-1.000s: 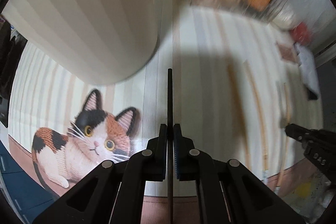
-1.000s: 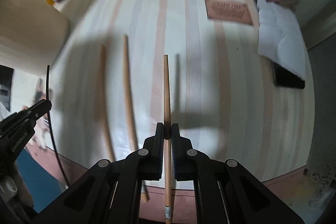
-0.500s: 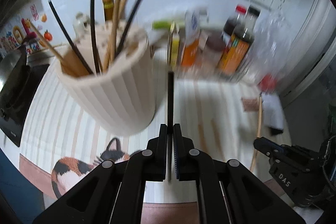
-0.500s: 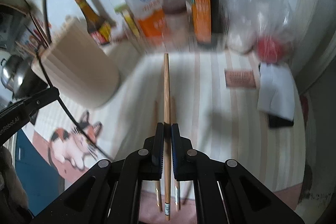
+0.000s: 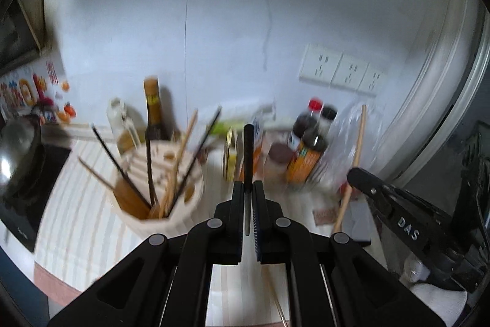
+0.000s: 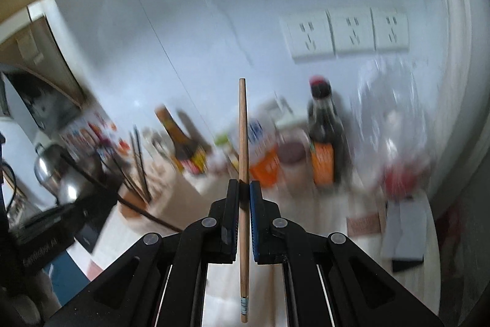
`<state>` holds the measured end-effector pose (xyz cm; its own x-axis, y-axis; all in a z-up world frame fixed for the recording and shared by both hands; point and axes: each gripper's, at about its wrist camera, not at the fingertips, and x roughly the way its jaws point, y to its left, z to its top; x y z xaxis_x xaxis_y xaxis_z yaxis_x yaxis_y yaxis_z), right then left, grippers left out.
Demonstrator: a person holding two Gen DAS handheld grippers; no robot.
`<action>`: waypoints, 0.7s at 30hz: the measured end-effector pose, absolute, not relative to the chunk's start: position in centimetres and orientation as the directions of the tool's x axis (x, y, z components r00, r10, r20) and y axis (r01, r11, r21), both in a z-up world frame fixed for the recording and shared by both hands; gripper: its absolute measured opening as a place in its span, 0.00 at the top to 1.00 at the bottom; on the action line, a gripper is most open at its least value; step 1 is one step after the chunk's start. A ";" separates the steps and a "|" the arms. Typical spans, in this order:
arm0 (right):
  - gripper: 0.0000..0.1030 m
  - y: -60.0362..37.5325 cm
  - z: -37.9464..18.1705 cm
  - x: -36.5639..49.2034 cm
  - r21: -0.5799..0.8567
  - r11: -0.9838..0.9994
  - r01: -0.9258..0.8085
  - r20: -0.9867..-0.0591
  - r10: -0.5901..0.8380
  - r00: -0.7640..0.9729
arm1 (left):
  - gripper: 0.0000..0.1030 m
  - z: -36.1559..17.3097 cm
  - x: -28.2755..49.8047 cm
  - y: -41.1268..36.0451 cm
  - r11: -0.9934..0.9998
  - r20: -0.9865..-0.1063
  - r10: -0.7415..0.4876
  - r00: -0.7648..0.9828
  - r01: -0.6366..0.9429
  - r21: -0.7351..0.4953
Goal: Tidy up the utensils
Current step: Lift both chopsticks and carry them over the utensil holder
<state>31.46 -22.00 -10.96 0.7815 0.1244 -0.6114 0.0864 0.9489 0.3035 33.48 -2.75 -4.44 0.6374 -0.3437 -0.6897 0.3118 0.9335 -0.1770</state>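
Observation:
My left gripper (image 5: 248,189) is shut on a black chopstick (image 5: 248,149) that points up and forward. The cream ribbed utensil holder (image 5: 171,213) stands below and to its left, with several black and wooden chopsticks standing in it. My right gripper (image 6: 244,189) is shut on a wooden chopstick (image 6: 243,143), held upright; it also shows in the left wrist view (image 5: 356,155), at the right. The holder (image 6: 159,192) lies low and left in the right wrist view, partly hidden by the left gripper's body.
Sauce bottles (image 5: 309,143) and packets line the wall behind the holder. A plastic bag (image 5: 367,127) and a red item (image 6: 401,176) sit at right. A pot on a black cooktop (image 5: 18,149) is at far left. Wall sockets (image 5: 340,69) are above.
Both grippers have lifted and tilted up from the striped mat, carrying their chopsticks. The views now face the wall, and the holder sits lower and farther off.

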 end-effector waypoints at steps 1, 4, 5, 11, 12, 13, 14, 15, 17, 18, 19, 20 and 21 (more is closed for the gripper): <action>0.94 -21.9 -10.2 31.7 0.312 0.947 0.080 -0.597 0.130 0.792 | 0.97 -3.6 33.6 -2.5 0.933 -0.678 -0.348 0.647 0.310 -0.182; 0.94 -21.1 -7.9 33.1 0.330 0.942 0.055 -0.547 0.143 0.825 | 0.97 -0.6 34.5 -1.2 0.939 -0.640 -0.338 0.690 0.293 -0.180; 0.94 -20.7 -7.1 33.6 0.337 0.940 0.044 -0.531 0.151 0.834 | 0.97 0.0 34.7 -0.7 0.943 -0.632 -0.329 0.702 0.284 -0.175; 0.94 -17.7 -4.4 36.6 0.375 0.927 -0.019 -0.457 0.203 0.866 | 0.97 3.4 36.6 3.1 0.975 -0.590 -0.220 0.777 0.194 -0.108; 0.94 -17.2 -4.1 37.0 0.378 0.925 -0.027 -0.449 0.209 0.869 | 0.97 3.5 36.8 3.6 0.978 -0.588 -0.208 0.781 0.182 -0.104; 0.94 -16.5 -3.9 37.6 0.381 0.924 -0.039 -0.441 0.218 0.871 | 0.97 3.6 37.2 4.4 0.981 -0.589 -0.194 0.784 0.167 -0.100; 0.94 -15.7 -3.7 38.1 0.382 0.923 -0.048 -0.435 0.226 0.871 | 0.97 3.4 37.4 4.8 0.982 -0.590 -0.187 0.786 0.159 -0.099; 0.94 -14.9 -3.6 38.8 0.381 0.923 -0.059 -0.431 0.234 0.871 | 0.97 3.4 37.7 5.4 0.984 -0.591 -0.177 0.787 0.148 -0.099; 0.94 -13.5 -3.7 39.7 0.379 0.922 -0.073 -0.428 0.245 0.870 | 0.97 3.1 37.9 6.0 0.986 -0.594 -0.167 0.787 0.134 -0.100; 0.94 -12.6 -3.9 40.2 0.373 0.924 -0.080 -0.427 0.248 0.870 | 0.97 2.9 38.0 6.4 0.986 -0.595 -0.165 0.787 0.129 -0.103; 0.94 -12.0 -4.1 40.6 0.370 0.925 -0.085 -0.426 0.251 0.869 | 0.97 2.7 38.3 6.8 0.988 -0.595 -0.157 0.788 0.120 -0.102; 0.94 -11.3 -4.4 41.0 0.367 0.926 -0.091 -0.426 0.254 0.868 | 0.97 2.5 38.5 6.9 0.988 -0.598 -0.153 0.787 0.115 -0.101; 0.94 -10.6 -4.8 41.4 0.363 0.927 -0.095 -0.425 0.256 0.868 | 0.97 2.4 38.7 7.0 0.988 -0.602 -0.151 0.784 0.111 -0.103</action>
<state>41.35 -10.55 -4.79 0.8684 0.2556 -0.4249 -0.0950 0.9268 0.3634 38.68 7.00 2.35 0.7843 -0.1506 -0.6019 0.1111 0.9885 -0.1026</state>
